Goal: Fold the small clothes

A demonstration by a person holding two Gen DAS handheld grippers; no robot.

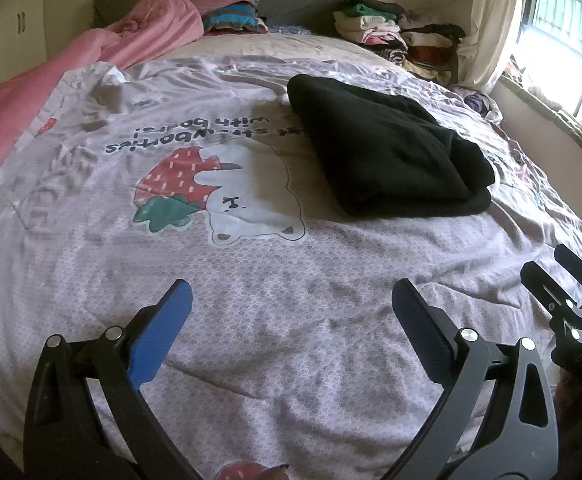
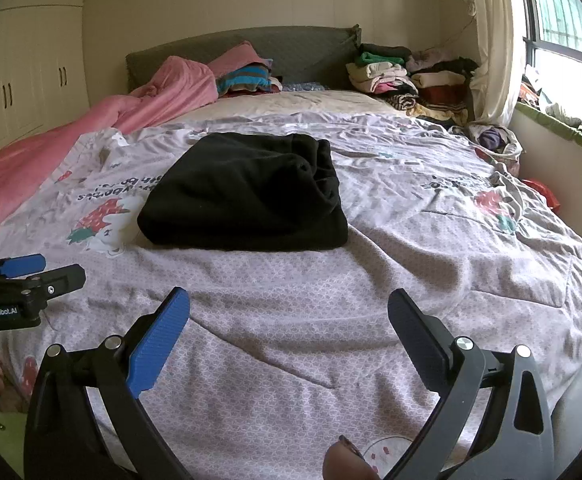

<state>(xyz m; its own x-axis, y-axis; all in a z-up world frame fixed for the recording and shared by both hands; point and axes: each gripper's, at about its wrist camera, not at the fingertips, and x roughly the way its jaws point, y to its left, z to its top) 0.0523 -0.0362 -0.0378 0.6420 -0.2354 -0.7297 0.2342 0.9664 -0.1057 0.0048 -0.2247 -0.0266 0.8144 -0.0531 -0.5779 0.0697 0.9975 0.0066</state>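
Observation:
A black garment (image 1: 387,144) lies folded in a thick rectangle on the pale printed bedspread (image 1: 251,288), ahead of both grippers; in the right wrist view the garment (image 2: 247,196) is straight ahead. My left gripper (image 1: 291,300) is open and empty above the bedspread, the garment ahead to its right. My right gripper (image 2: 289,312) is open and empty, a short way in front of the garment's near edge. The right gripper shows at the right edge of the left view (image 1: 563,280), the left gripper at the left edge of the right view (image 2: 35,272).
A pink blanket (image 2: 91,128) lies along the left side of the bed. Piles of folded clothes (image 2: 403,76) stand at the headboard's right. More loose cloth (image 2: 495,140) lies by the window wall on the right. White wardrobes (image 2: 23,72) stand on the left.

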